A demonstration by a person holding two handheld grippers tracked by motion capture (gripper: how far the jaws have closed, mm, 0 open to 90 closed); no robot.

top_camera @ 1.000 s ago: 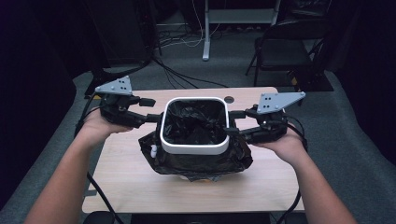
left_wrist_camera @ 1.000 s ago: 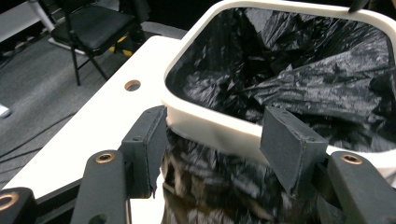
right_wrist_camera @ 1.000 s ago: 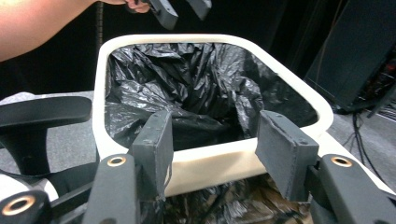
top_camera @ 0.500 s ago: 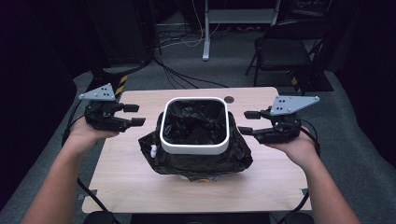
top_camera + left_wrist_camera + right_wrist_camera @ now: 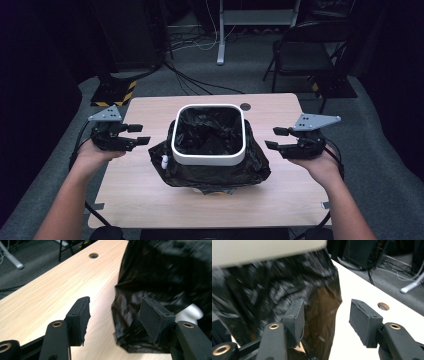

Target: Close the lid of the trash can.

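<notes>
A square white-rimmed bin (image 5: 207,159) stands mid-table, lined with a black bag (image 5: 220,176) whose loose skirt spreads around its base. My left gripper (image 5: 144,134) hovers low at the table's left edge, open, pointing at the bin and apart from it. My right gripper (image 5: 270,138) mirrors it on the right, open and empty. In the left gripper view the gripper (image 5: 117,312) faces the bag's crumpled edge (image 5: 162,272), with a bit of white bin (image 5: 192,312) showing. The right gripper view looks past its gripper (image 5: 327,315) at the bag (image 5: 262,290) under the white rim (image 5: 262,250).
The wooden table (image 5: 150,200) has a round cable hole (image 5: 245,106) behind the bin. On the carpet beyond stand a folding chair (image 5: 305,50), a desk leg (image 5: 220,30) and loose cables. Bare tabletop lies on both sides of the bag.
Both grippers have drawn outward from the bin's rim, left one to the left, right one to the right, and sunk toward the table. The bin and bag stay put.
</notes>
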